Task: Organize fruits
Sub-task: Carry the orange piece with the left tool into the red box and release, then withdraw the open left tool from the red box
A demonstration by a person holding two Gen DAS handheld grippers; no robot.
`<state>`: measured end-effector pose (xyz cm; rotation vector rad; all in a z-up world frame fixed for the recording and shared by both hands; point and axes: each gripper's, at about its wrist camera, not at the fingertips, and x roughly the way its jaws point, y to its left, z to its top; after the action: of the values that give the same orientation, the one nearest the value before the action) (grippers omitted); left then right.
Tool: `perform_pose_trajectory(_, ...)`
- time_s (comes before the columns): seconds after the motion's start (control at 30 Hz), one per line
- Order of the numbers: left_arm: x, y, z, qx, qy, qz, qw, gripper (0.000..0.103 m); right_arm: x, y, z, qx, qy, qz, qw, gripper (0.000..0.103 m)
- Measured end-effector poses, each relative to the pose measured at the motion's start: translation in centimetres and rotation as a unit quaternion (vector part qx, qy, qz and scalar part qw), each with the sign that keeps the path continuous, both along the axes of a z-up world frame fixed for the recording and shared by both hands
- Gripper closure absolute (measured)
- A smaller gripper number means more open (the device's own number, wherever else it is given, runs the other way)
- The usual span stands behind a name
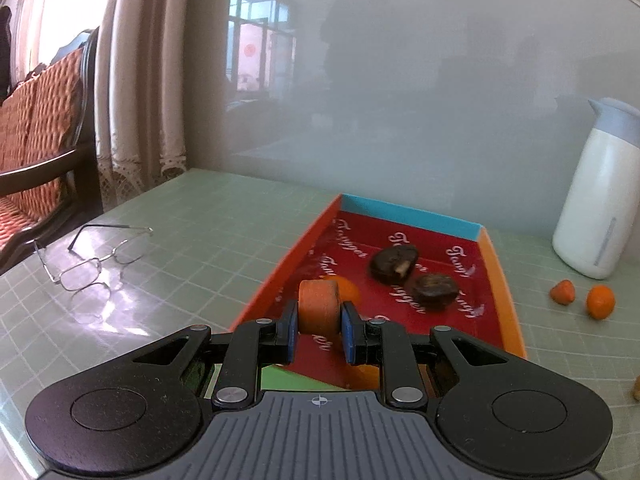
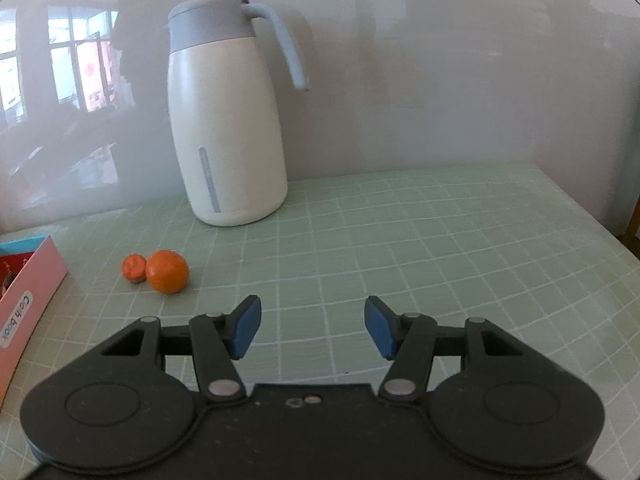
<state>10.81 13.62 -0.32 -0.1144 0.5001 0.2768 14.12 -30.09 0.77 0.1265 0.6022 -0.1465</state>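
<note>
Left wrist: left gripper [image 1: 319, 322] clamps an orange fruit [image 1: 318, 307] over the box [image 1: 502, 280], for dropping in.
Right wrist: right gripper [image 2: 312, 326] spread wide, empty.

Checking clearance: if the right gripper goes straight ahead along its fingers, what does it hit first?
Probably nothing but bare table mat, then the wall. The open right gripper points past the white jug, which stands left of the line, as do the two orange fruits. Depth is unclear.

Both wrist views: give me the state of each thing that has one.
left gripper: shut on orange fruit, over the tray
right gripper: open, nothing held
jug: upright, lid shut
glasses: unfolded, on table
</note>
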Motion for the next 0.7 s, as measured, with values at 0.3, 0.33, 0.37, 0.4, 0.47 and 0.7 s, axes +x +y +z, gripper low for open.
perform_pose_trajectory(0.3,0.7,-0.1,-0.4,0.003,0.006,0.009,0.9999,0.080,-0.2,-0.5,-0.2,-0.005,0.003,-0.008,1.000,0.045)
perform_pose_trajectory(0.33,0.7,-0.2,-0.3,0.004,0.004,0.008,1.0000,0.071,-0.2,-0.7,-0.3,-0.004,0.003,-0.008,1.000,0.045)
perform_pose_trajectory(0.37,0.6,-0.3,-0.3,0.003,0.002,0.006,1.0000,0.062,-0.3,-0.8,-0.3,-0.004,0.002,-0.009,1.000,0.045)
perform_pose_trajectory(0.4,0.5,-0.4,-0.2,0.004,0.000,0.008,1.0000,0.046,-0.4,-0.9,-0.3,-0.003,0.001,-0.009,1.000,0.045)
perform_pose_trajectory(0.47,0.2,-0.6,0.0,0.013,-0.010,0.009,0.9998,0.042,-0.6,-1.0,-0.3,-0.006,0.000,-0.009,1.000,0.044)
perform_pose_trajectory(0.7,0.1,-1.0,0.4,0.017,-0.010,0.010,0.9998,0.042,-0.9,-1.6,-0.3,0.000,0.001,-0.007,1.000,0.044)
